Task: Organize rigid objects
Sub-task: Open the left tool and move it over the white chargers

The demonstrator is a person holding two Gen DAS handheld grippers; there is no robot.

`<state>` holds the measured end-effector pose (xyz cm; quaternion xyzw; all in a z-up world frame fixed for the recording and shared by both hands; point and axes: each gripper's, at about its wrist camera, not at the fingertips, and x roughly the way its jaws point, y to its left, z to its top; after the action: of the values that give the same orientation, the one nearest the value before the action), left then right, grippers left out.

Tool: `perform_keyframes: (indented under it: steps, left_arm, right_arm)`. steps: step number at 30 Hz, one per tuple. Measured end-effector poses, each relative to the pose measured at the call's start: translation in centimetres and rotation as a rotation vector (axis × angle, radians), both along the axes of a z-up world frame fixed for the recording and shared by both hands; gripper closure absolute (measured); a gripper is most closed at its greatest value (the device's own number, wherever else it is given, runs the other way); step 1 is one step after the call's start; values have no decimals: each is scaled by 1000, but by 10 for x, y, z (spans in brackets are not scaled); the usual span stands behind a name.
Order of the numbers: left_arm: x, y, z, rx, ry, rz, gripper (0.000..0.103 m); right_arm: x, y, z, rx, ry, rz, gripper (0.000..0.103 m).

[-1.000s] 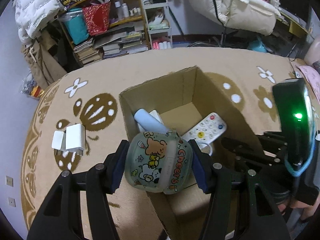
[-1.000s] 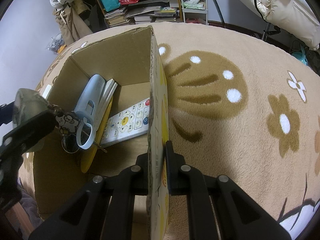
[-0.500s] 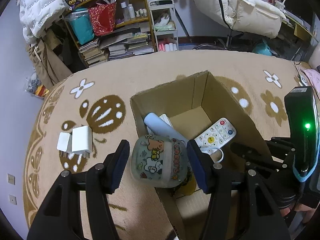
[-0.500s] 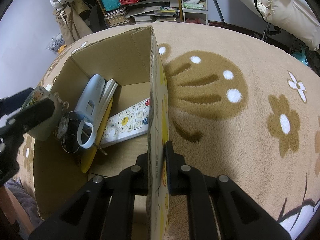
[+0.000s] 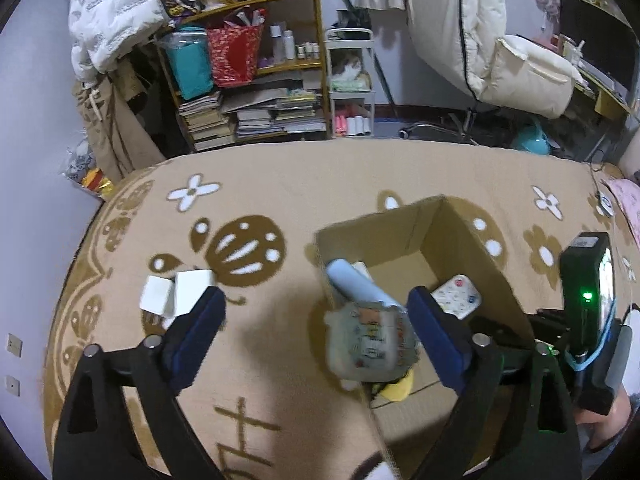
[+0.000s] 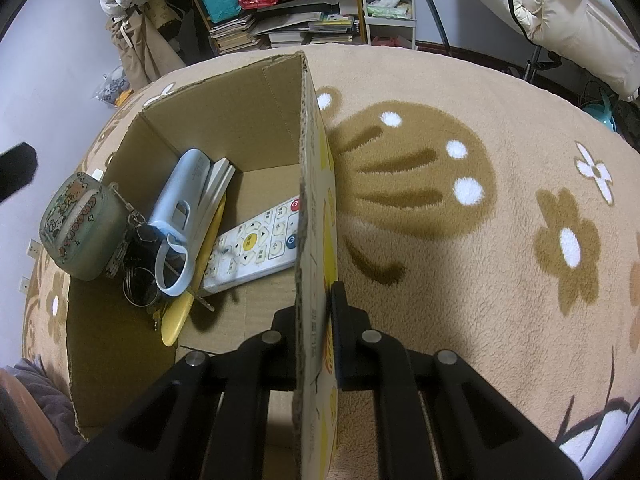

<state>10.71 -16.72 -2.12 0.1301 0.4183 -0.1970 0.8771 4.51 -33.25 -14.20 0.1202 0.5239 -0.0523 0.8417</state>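
Frosted case (image 5: 370, 344) released (left hand-held gripper (image 5: 316, 332) opened).

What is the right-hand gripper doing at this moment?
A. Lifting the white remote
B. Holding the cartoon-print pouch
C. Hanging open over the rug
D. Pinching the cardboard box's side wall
D. In the right wrist view the right gripper has one finger inside and one outside the side wall of the cardboard box, shut on it; the remote lies untouched on the box floor.
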Motion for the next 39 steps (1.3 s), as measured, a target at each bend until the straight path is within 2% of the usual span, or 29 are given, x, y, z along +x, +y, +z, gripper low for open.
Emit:
perform_keyframes:
  steps: [4, 10, 19, 29, 33, 37, 39]
  left_arm:
    - [15, 23, 1, -23, 8, 67, 4]
    - [43, 66, -9, -9, 16, 178, 4]
    - [96, 122, -54, -19, 115, 313, 4]
    - [140, 139, -102, 126, 118, 389, 4]
    - [153, 153, -118, 110, 153, 442, 4]
    - [159, 165, -134, 151, 154, 491, 4]
    - [161, 170, -140, 141, 171, 501, 4]
  right_arm:
    - [0, 0, 0, 0, 0, 0, 92]
    - [0, -1, 0, 1, 0, 0, 92]
    - [0, 0, 0, -1, 0, 1, 92]
    - [0, -1, 0, -2, 0, 2, 92]
    - [0, -1, 0, -3, 0, 2, 92]
    - [0, -1, 0, -3, 0, 2, 92]
    - [0, -1, 0, -3, 0, 2, 92]
